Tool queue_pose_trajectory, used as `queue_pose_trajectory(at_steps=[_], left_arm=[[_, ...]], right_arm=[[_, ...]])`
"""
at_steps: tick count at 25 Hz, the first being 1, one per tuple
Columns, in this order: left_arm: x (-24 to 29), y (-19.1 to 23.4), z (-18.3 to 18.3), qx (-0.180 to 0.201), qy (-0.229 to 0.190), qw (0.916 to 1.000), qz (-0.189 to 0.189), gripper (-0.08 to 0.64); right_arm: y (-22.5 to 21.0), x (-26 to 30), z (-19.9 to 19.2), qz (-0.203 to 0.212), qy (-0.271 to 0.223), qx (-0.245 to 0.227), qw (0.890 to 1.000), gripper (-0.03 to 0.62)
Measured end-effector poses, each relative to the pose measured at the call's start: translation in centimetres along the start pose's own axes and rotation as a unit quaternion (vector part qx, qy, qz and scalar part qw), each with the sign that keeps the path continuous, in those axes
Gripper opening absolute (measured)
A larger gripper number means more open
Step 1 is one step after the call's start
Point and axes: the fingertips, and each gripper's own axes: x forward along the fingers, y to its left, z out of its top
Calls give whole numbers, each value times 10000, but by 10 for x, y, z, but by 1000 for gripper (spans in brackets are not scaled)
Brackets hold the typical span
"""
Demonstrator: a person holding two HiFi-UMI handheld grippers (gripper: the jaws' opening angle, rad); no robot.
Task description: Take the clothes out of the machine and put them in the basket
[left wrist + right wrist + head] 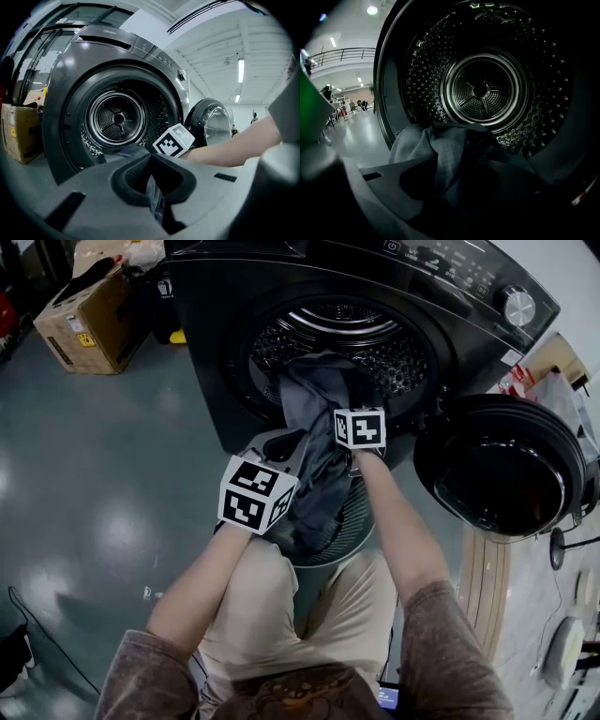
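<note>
My left hand-held gripper (150, 158) and right hand-held gripper (454, 174) both pinch the grey garment (314, 423); I judge it soft, light, floppy (bunched folds hold best).

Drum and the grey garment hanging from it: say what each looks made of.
Drum: probably stainless steel, shiny; its dimpled, perforated wall glints. Grey garment: soft woven cloth, matte; it drapes in folds with a faint weave visible.
</note>
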Motion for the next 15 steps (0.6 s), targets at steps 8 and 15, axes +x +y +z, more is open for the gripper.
queue_pose_trajectory(at_steps=[8, 15], left_arm=[[3, -1, -3, 52, 77, 10000, 0, 5], [7, -4, -5, 63, 100, 9999, -52, 5]], right_arm=[[21, -52, 6, 504, -395, -130, 9979, 89], [40, -113, -8, 808, -550, -465, 9941, 87]])
